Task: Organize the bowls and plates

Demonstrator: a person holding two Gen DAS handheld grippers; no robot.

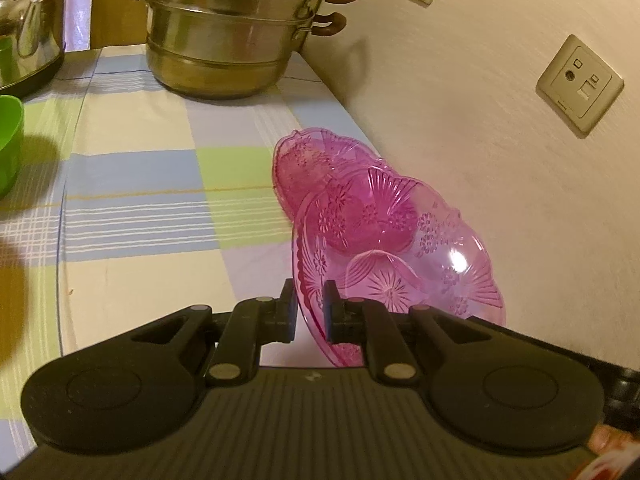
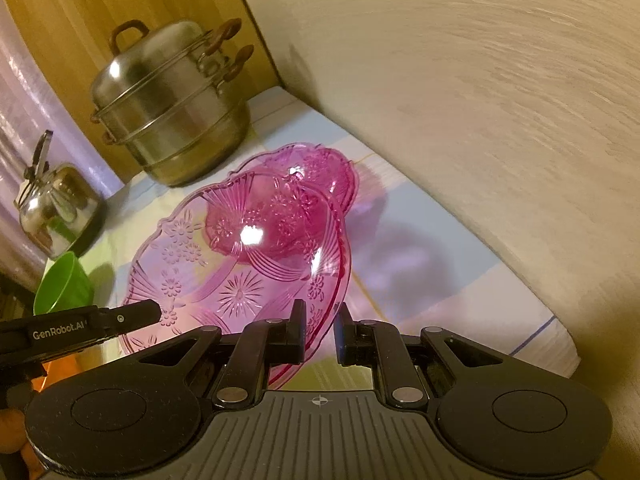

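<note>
Both grippers pinch 1 big pink bowl by its rim: left gripper (image 1: 310,312) on 1 side, right gripper (image 2: 320,332) on the other, so it stays steady. Big pink bowl (image 1: 400,264) hangs tilted over the table (image 1: 140,200) w/ a small pink bowl (image 1: 312,168) past it, prob. to stack them.

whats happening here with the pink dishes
A person holds a gripper in each hand, and both are shut on the rim of the large pink plate: the left gripper on one side, the right gripper on the other. The plate is tilted over the checked tablecloth. A smaller pink bowl sits beyond it near the wall; whether they touch is unclear. A steel steamer pot, a kettle and a green bowl stand further back.
</note>
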